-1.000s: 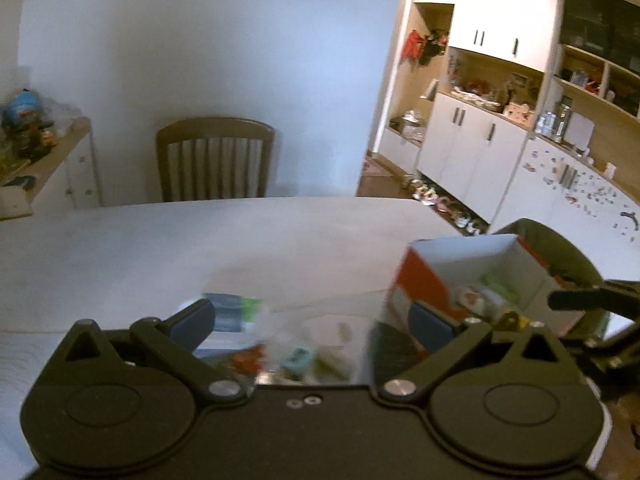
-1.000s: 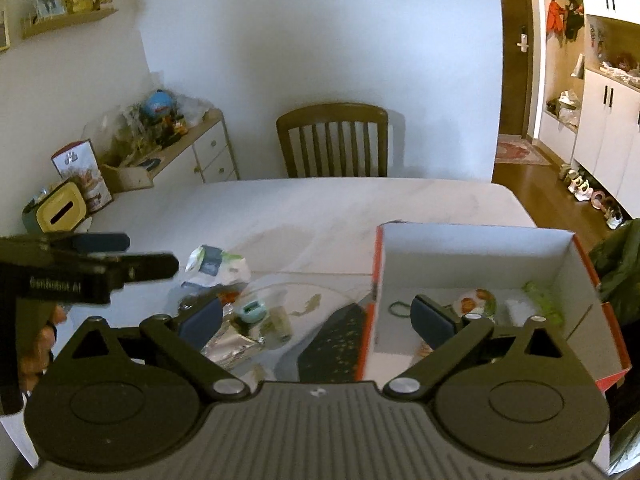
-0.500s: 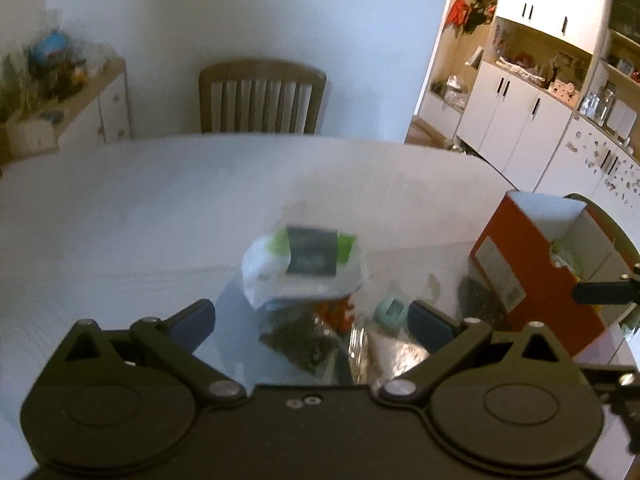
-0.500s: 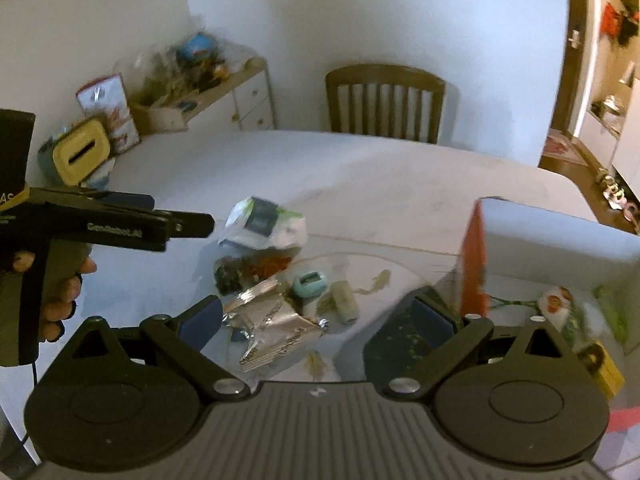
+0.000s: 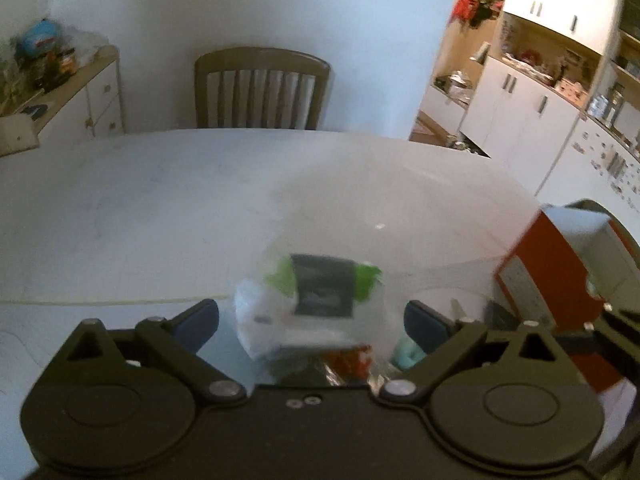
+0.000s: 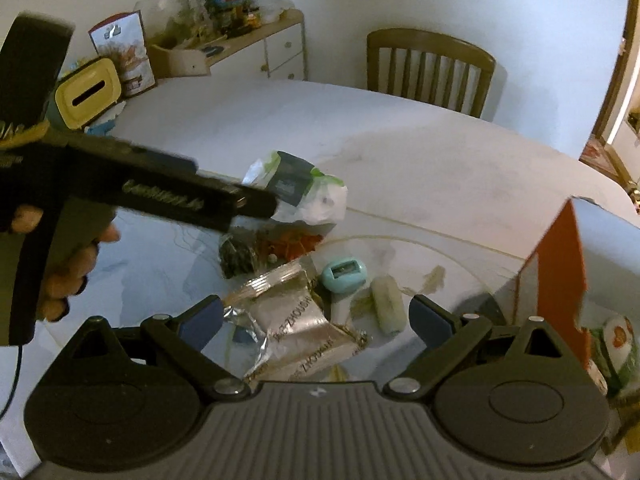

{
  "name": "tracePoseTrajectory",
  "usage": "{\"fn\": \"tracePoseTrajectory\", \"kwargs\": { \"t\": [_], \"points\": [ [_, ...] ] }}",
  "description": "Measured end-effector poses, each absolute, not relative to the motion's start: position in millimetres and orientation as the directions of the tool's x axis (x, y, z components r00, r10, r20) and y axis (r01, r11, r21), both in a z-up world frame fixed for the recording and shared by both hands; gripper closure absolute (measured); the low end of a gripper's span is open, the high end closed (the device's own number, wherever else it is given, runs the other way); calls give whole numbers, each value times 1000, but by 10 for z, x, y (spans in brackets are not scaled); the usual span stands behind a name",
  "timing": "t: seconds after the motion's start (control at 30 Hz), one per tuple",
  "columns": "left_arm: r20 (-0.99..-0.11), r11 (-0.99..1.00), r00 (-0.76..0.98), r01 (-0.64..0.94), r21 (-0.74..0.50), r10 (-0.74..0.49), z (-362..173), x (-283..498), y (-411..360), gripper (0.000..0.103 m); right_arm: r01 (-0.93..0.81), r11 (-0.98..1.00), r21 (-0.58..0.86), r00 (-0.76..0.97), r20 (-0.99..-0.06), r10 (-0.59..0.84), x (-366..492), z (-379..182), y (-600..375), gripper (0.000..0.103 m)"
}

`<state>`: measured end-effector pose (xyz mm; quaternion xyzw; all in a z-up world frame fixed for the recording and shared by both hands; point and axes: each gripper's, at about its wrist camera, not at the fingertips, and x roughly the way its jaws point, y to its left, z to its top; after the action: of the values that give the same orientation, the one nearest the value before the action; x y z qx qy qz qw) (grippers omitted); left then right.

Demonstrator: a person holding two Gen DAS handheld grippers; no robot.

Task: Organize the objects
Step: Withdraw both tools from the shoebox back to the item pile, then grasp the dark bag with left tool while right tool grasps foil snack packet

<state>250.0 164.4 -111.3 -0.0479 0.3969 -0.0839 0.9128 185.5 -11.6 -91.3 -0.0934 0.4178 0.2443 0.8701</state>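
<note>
Since half a second ago, both of my grippers have swung left and closed in on the pile. On the left wrist view the white pouch with a green-and-dark label has grown from a mid-frame shape to fill the gap between the left gripper's fingers, blurred by motion; the orange box has slid toward the right edge.

Left gripper: jaws spread wide, pads on either side of the pouch but apart from it, nothing held. Seen from the right wrist, its dark body now reaches further across, tip just over the near edge of the pouch; whether it touches I cannot tell. A hand grips its handle at far left.

Right gripper: jaws wide, empty, hanging over a silver foil packet that now lies between its fingers.

Near to far on the right wrist view: foil packet; pale green roll beside it to the right; teal sharpener just behind; dark and orange snack bag beyond that; then the white pouch, overlapping the bag's far edge. All lie on the white table. Orange box stands at right, items inside, partly cut off.

Farther back: wooden chair at the table's far side.
</note>
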Motion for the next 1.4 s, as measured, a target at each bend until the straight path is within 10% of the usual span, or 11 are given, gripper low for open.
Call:
{"fn": "tracePoseTrajectory", "kwargs": {
  "t": [0.43,0.97,1.03,1.27,1.4],
  "points": [
    [-777,971,592,45,-234,-215,-1504,2831,1790,27,-545,838,42,481,-803,353,2077,-1174,83,19],
    [-801,958,540,32,-286,-257,-1682,2950,1884,96,-604,794,70,415,-823,388,2025,-1297,163,33],
    [-799,956,542,27,-291,-259,-1671,2941,1895,96,-612,788,70,407,-826,390,1996,-1307,142,33],
    [-786,964,569,51,-261,-243,-1536,2828,1958,26,-628,775,71,395,-829,395,1950,-1306,113,33],
    [-772,961,577,106,-254,-268,-1465,2656,2001,21,-620,782,66,399,-832,386,1959,-1336,102,33]
  ]
}}
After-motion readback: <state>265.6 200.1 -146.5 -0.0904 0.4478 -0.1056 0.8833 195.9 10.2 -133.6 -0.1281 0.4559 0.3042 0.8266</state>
